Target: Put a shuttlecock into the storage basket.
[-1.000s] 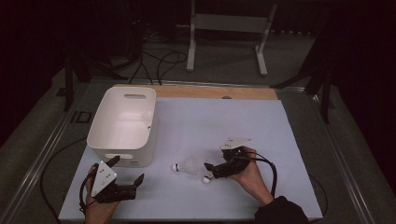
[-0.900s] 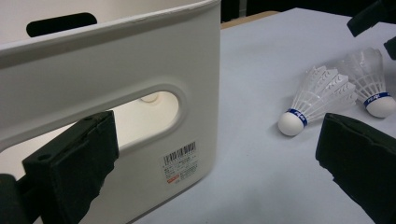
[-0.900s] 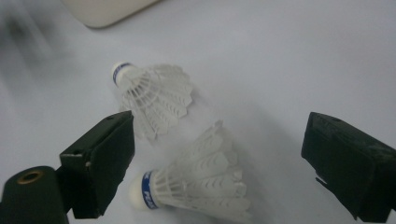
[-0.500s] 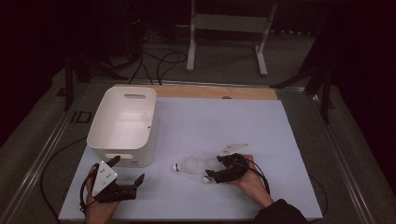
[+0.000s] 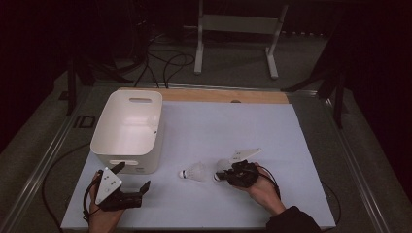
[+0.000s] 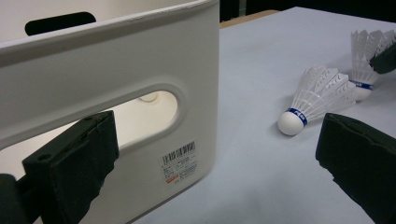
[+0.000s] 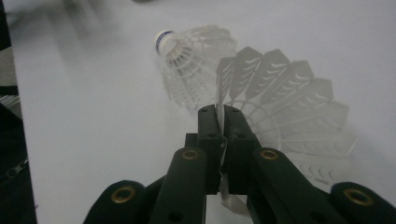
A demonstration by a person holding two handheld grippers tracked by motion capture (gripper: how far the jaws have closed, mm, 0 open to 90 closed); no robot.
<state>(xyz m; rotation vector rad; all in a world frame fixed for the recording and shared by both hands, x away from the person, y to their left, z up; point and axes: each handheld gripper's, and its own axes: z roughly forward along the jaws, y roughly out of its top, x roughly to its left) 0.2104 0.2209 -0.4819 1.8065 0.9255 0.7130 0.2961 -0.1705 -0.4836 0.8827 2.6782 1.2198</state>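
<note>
Right gripper view looks straight down the right gripper (image 7: 218,116), whose two black jaws have just been closing and now pinch the thin feather skirt of a white feathered shuttlecock (image 7: 289,107) edge-on between their pads, the skirt fanning out to the right of the jaws. Just beyond it lies a second white shuttlecock with a blue band at its cork (image 7: 191,56), on its side, its skirt overlapping the held one's in that picture, though whether the two touch I cannot tell. Seen from the high view, the held shuttlecock (image 5: 222,167) sits on the pale grey worktop (image 5: 272,131) a little right of the middle and nearer the front edge than the back, with the right gripper (image 5: 228,174) and the person's hand behind it towards the front right corner; the second shuttlecock (image 5: 193,172) lies just to its left, cork pointing left. Further left stands a white plastic tub with cut-out handles (image 5: 127,130), near the left edge of the worktop, upright and open at the top. The left gripper (image 5: 132,180) rests near the front left corner, just in front of the tub; in the left gripper view its jaws stand wide apart with nothing between them, one beside the tub's handle slot (image 6: 149,102), and a barcode label (image 6: 179,161) shows on the tub's wall.
</note>
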